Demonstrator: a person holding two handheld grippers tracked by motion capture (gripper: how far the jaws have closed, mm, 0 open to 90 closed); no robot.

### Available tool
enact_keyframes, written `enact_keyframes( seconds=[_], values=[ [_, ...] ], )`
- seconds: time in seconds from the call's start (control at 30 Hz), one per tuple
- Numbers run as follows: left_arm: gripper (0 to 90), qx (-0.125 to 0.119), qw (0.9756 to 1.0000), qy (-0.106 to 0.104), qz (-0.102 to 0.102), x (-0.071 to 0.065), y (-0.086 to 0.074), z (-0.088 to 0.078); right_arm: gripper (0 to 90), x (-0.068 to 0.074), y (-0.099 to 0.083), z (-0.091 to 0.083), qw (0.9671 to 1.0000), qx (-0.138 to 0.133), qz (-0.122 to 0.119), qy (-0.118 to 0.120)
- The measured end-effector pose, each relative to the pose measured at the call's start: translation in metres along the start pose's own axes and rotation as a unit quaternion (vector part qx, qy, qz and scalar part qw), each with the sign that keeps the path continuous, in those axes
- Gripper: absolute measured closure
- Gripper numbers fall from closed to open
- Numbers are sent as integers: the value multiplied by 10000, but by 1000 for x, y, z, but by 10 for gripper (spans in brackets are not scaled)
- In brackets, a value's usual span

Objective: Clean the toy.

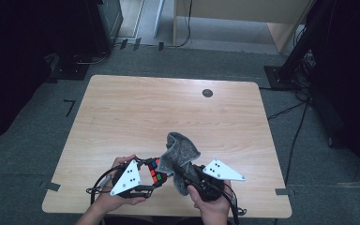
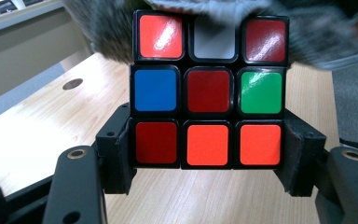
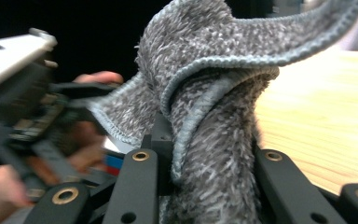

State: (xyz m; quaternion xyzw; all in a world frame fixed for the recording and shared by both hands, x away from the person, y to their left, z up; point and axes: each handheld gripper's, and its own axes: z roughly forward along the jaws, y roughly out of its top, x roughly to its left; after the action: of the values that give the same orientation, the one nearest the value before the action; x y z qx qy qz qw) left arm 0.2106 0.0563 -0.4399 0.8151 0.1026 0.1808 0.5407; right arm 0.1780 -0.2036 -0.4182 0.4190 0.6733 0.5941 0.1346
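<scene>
A scrambled puzzle cube (image 2: 207,88) with red, orange, blue, green and white stickers is held just above the table near its front edge. My left gripper (image 2: 207,149) is shut on its bottom layer, one pad on each side. In the high view the cube (image 1: 155,169) sits between the left gripper (image 1: 152,174) and a fluffy grey cloth (image 1: 180,154). The right gripper (image 3: 209,163) is shut on a bunched fold of the cloth (image 3: 214,93). The cloth's free end drapes against the cube's top (image 2: 307,37) and hides the face behind it.
The wooden table (image 1: 122,108) has a small dark round grommet (image 1: 207,93) near its far right. Both hands are close to the front edge. Grey carpet, cables and dark stands surround the table.
</scene>
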Motion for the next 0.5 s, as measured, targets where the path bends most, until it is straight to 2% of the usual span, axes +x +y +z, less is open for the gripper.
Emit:
enact_keyframes(
  seconds=[0.13,0.2,0.27,0.33,0.4,0.5],
  values=[
    [344,4,10000,-22,-33,1,-1,1,709,-2,1,-1,10000,-8,16,16],
    [344,112,9999,16,8,0,-2,3,706,5,3,-2,9997,-97,-105,175],
    [344,104,9999,-21,13,-1,-2,3,703,14,5,-2,9994,-90,-296,156],
    [344,29,10000,-70,-54,0,0,1,702,15,5,0,9993,-42,-336,130],
    [344,-11,9999,-59,-102,2,0,0,701,7,2,0,9998,-61,-169,64],
    [344,-76,9998,-60,-161,5,-1,-3,704,-8,-1,0,9997,96,29,-220]
  ],
)
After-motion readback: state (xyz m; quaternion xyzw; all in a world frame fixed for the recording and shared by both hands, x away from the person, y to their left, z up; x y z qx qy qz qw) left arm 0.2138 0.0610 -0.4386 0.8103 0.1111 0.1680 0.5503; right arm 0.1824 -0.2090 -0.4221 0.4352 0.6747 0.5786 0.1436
